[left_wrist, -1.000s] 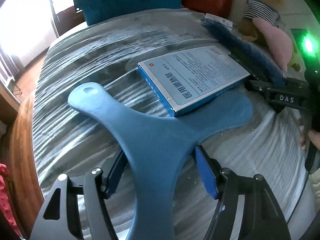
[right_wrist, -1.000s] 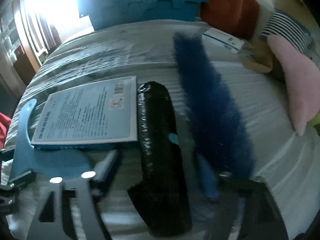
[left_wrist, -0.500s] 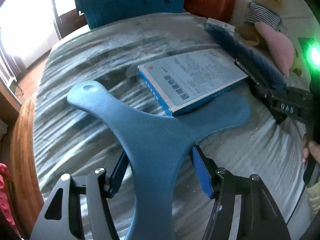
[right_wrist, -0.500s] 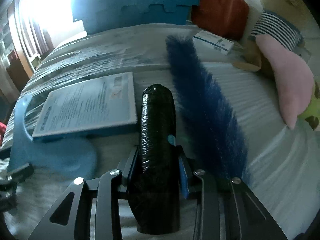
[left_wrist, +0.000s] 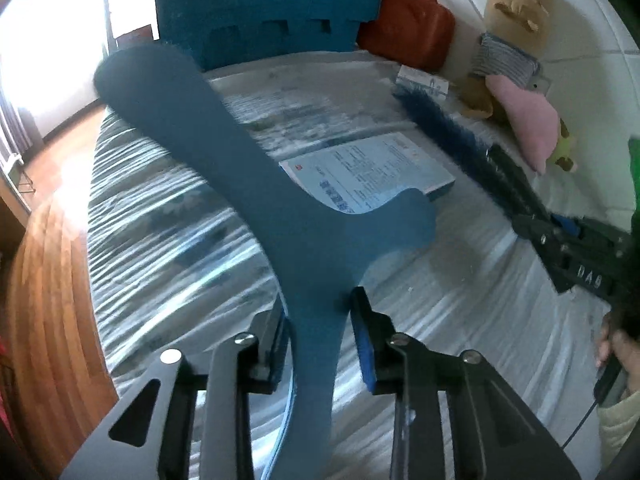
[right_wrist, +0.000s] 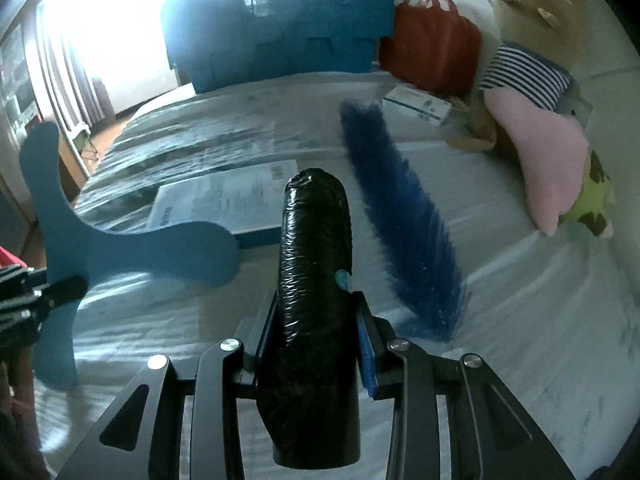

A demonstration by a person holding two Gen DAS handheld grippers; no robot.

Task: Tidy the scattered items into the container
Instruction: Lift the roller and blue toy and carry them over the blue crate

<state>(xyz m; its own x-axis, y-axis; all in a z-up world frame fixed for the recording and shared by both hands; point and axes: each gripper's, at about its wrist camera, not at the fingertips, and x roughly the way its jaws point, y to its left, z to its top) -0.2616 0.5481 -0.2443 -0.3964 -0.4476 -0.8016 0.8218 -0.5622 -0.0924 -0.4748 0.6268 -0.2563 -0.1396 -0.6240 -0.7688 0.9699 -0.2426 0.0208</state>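
Observation:
My left gripper [left_wrist: 320, 340] is shut on a flat blue three-armed boomerang [left_wrist: 256, 184] and holds it raised above the table; it also shows in the right wrist view [right_wrist: 132, 252]. My right gripper [right_wrist: 316, 332] is shut on a black roll of bags [right_wrist: 316, 280], lifted off the table. A blue-and-white flat box [left_wrist: 372, 168] and a fuzzy blue brush [right_wrist: 400, 220] lie on the plastic-covered table [left_wrist: 168, 232]. The blue container [left_wrist: 268, 12] stands at the table's far edge.
A red bag [left_wrist: 408, 36], a small white box [right_wrist: 416, 104] and plush toys [right_wrist: 540, 128] sit at the back right by the tiled wall. The right gripper's body [left_wrist: 576, 256] shows at the right of the left wrist view. The wooden table rim [left_wrist: 48, 288] is at the left.
My left gripper closed on the boomerang and lifted it, tilting it up off the table. My right gripper closed on the black roll and raised it.

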